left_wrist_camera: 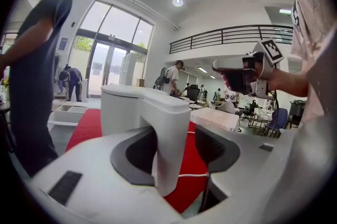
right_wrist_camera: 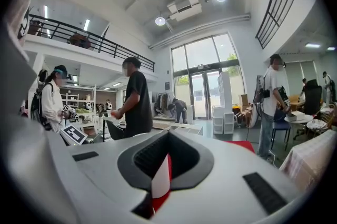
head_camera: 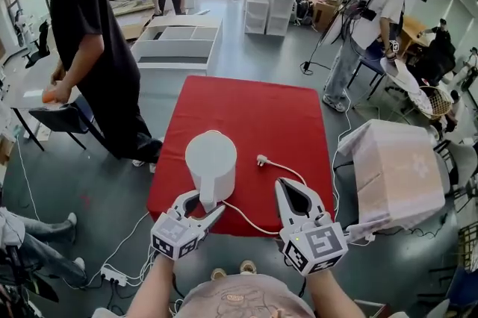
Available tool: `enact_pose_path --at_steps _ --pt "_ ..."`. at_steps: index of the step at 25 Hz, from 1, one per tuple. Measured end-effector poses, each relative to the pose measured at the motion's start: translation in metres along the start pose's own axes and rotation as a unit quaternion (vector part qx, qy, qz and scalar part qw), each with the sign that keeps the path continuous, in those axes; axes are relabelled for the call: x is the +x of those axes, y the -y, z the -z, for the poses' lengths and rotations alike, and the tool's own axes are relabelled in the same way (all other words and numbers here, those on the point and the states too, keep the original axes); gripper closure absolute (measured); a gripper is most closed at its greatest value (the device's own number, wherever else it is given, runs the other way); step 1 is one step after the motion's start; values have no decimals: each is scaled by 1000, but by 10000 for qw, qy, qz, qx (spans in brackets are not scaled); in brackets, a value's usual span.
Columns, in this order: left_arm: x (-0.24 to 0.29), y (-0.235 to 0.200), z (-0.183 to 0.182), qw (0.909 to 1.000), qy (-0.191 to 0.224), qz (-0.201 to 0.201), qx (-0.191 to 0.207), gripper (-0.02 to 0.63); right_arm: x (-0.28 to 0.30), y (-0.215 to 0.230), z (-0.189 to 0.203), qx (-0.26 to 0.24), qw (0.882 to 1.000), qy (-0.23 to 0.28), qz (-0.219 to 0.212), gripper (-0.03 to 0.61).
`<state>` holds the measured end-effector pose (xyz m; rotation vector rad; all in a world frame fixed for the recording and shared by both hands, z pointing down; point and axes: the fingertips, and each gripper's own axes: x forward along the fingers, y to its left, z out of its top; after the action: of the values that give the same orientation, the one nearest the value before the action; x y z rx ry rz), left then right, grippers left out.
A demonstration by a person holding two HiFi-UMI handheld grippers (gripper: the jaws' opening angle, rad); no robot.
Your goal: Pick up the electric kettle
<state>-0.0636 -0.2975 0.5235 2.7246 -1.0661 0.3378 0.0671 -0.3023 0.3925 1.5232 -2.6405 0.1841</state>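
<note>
A white electric kettle [head_camera: 211,160] stands near the front edge of the red-covered table [head_camera: 246,107], its handle [head_camera: 208,198] turned toward me. My left gripper [head_camera: 208,204] reaches in from below with that handle between its jaws. In the left gripper view the handle [left_wrist_camera: 169,139] lies against the left pad [left_wrist_camera: 131,152], and red cloth shows in a gap before the right pad, so the gripper [left_wrist_camera: 176,150] is open. My right gripper [head_camera: 288,183] hovers over the table to the kettle's right, shut and empty, tips together [right_wrist_camera: 168,136].
The kettle's white cord and plug [head_camera: 262,159] lie on the cloth between the two grippers. A person in black [head_camera: 89,48] stands at the table's left. A cloth-covered box [head_camera: 396,167] sits to the right, and a power strip [head_camera: 113,277] lies on the floor.
</note>
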Motion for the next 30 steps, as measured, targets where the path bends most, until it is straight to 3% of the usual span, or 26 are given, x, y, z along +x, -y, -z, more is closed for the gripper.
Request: enact_pose_path --at_steps 5,8,18,30 --pt "15 3 1 9991 -25 415 71 413 1 8 2 -26 9999 -67 133 574" --pt "22 -1 2 9986 -37 510 162 492 1 11 6 -23 9997 -101 222 574" --pt "28 8 6 9904 -138 1277 514 509 0 18 16 20 9987 -226 448 574" --pt "30 9 2 9910 6 1242 492 512 -6 14 21 26 9984 -317 458 574"
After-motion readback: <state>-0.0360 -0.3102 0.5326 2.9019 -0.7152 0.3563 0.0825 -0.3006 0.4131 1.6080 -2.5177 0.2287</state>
